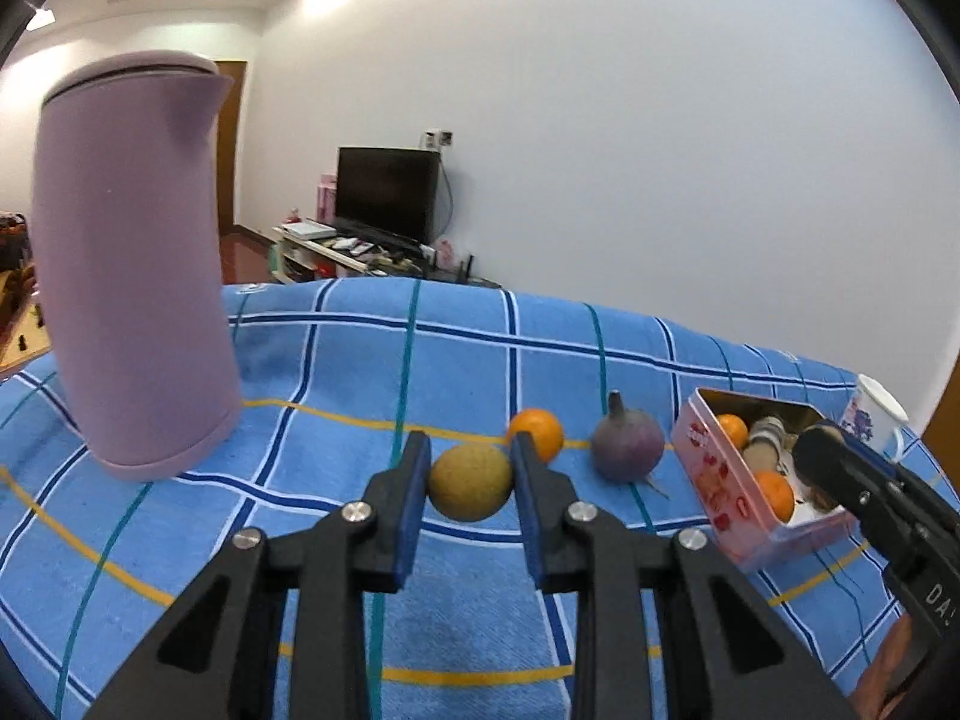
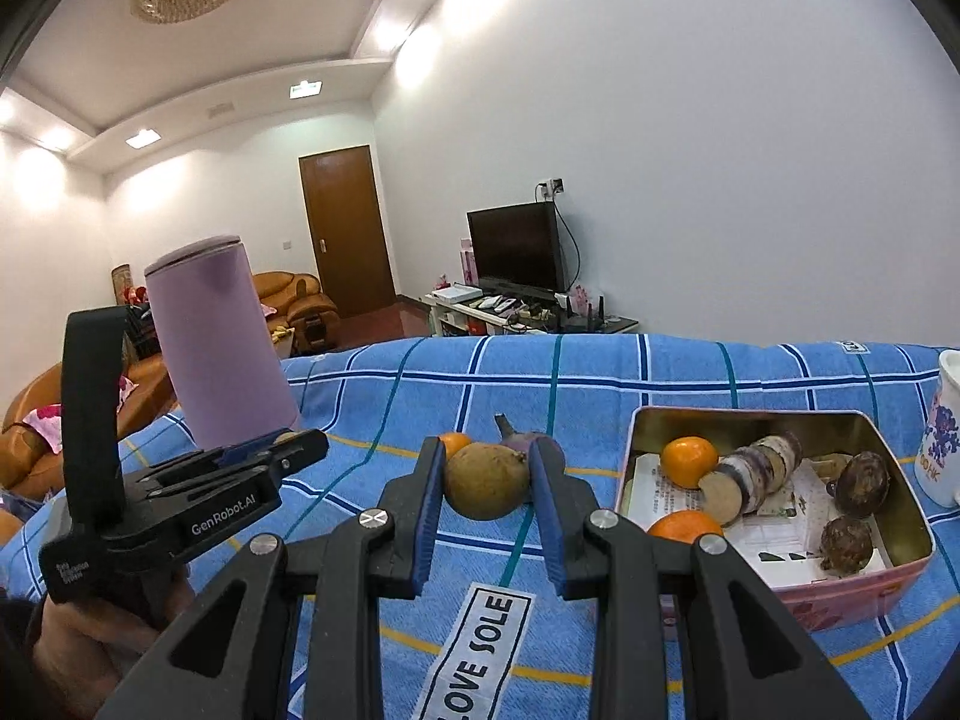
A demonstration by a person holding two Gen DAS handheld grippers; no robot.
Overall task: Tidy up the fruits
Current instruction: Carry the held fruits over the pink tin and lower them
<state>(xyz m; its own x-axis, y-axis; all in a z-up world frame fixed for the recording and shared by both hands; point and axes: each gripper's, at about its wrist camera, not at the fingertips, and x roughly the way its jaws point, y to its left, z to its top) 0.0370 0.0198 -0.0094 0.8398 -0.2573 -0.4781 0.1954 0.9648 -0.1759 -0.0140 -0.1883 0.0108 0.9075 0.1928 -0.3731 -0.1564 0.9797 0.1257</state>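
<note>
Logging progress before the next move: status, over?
Left gripper shut on yellow-green fruit. Right gripper shut on brown fruit. Pink tin open, part filled. Loose orange, purple root on cloth.

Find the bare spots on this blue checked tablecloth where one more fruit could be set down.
Free: the broad stretch of tablecloth between the tall lilac jug and the small orange, and the strip behind them. Crowded: the pink metal tin, and the gap between it and the purple round vegetable.
</note>
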